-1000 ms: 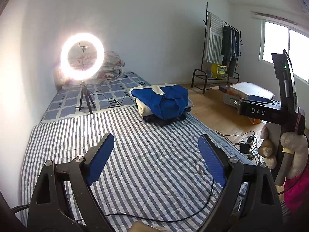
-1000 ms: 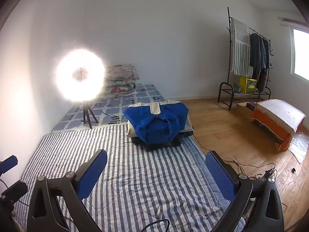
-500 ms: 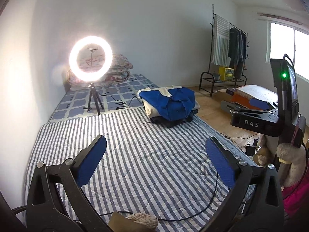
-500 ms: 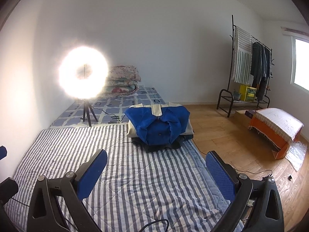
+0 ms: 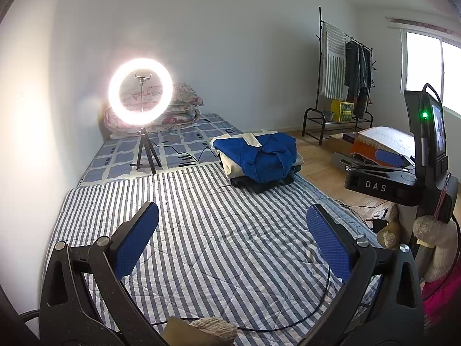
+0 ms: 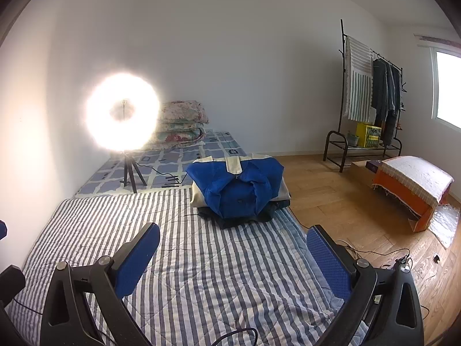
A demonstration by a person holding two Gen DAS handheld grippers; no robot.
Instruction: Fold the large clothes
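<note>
A folded blue and cream garment (image 5: 259, 155) lies on top of a small pile of dark folded clothes at the far right edge of the striped quilt (image 5: 201, 230). It also shows in the right wrist view (image 6: 239, 187). My left gripper (image 5: 230, 233) is open and empty, held above the quilt well short of the pile. My right gripper (image 6: 232, 255) is open and empty too, also above the quilt (image 6: 187, 259) and short of the pile. The right gripper's body shows at the right of the left wrist view (image 5: 383, 173).
A lit ring light on a tripod (image 5: 140, 92) stands on the mattress behind the quilt, with folded floral bedding (image 5: 178, 106) at the wall. A black cable (image 5: 288, 323) crosses the quilt's near edge. A clothes rack (image 6: 371, 95) and an orange stool (image 6: 412, 184) stand on the wooden floor to the right.
Both grippers have drifted slightly, so the pile and ring light sit a little further right and higher in the left wrist view. Both stay open and empty.
</note>
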